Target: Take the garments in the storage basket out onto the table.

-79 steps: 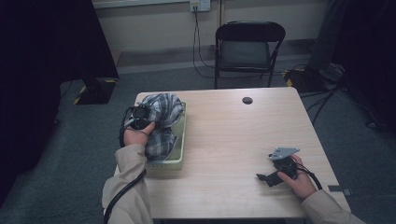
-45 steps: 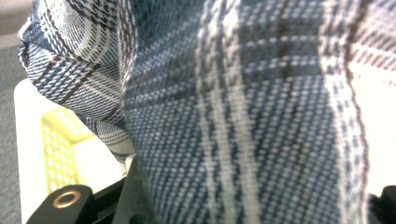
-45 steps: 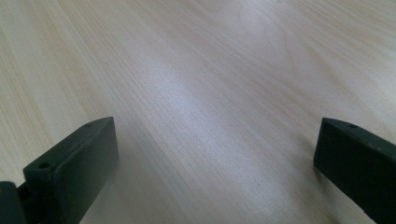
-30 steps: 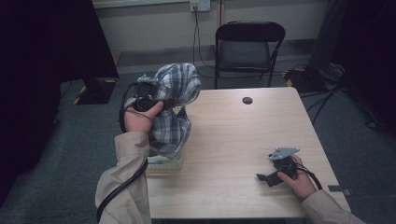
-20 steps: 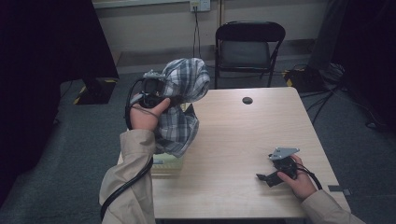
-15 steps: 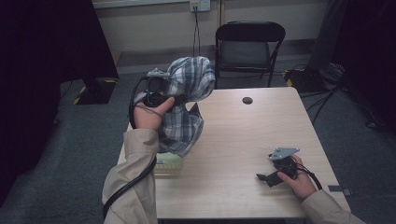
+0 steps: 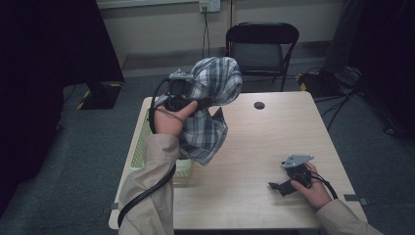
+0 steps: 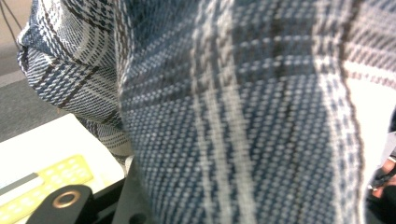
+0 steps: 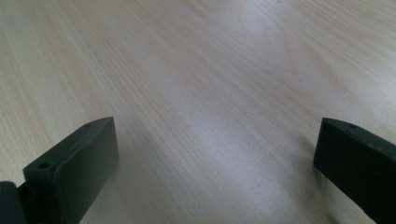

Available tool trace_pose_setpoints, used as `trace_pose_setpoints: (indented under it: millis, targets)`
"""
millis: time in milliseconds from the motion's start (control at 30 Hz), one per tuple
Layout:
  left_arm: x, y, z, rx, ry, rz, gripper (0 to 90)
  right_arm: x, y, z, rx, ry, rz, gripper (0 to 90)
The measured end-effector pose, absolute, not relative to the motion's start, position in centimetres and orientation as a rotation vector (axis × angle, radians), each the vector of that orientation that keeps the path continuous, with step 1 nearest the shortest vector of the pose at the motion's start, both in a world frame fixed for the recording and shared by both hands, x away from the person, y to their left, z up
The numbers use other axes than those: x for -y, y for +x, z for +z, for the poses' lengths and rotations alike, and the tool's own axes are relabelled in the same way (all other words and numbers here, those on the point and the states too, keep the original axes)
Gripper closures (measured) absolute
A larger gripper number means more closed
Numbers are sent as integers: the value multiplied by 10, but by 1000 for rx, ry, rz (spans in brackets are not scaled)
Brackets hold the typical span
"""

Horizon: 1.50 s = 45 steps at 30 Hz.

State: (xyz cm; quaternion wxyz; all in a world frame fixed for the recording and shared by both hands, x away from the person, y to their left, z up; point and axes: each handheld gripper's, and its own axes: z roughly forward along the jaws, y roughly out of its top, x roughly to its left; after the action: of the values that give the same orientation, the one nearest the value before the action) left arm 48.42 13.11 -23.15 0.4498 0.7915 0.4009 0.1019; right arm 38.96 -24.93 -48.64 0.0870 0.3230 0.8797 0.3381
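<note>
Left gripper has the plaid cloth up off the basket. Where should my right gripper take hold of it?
Grip the pointed lower corner of the plaid cloth, which hangs free over the table. Bring the right gripper, jaws open, in level from the bare table side; the left gripper and basket probably block the other side.

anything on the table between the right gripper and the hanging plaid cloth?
Nothing. In the high view, the stretch of table from the right gripper to the plaid cloth is bare wood. The right gripper view shows bare wood ahead too.
</note>
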Motion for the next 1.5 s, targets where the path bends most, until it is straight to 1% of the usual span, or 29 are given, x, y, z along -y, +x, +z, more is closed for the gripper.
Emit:
trace_pose_setpoints:
  millis: [367,900,1500]
  targets:
    - [-108,484,-233,-937,1948,218,632,249,390,-486,-2620,962,1007,0]
    - [-73,485,-261,-906,1974,144,630,249,390,-486,-2620,961,1007,0]
    - [-53,487,-290,-918,1972,87,628,249,390,-486,-2620,961,1007,0]
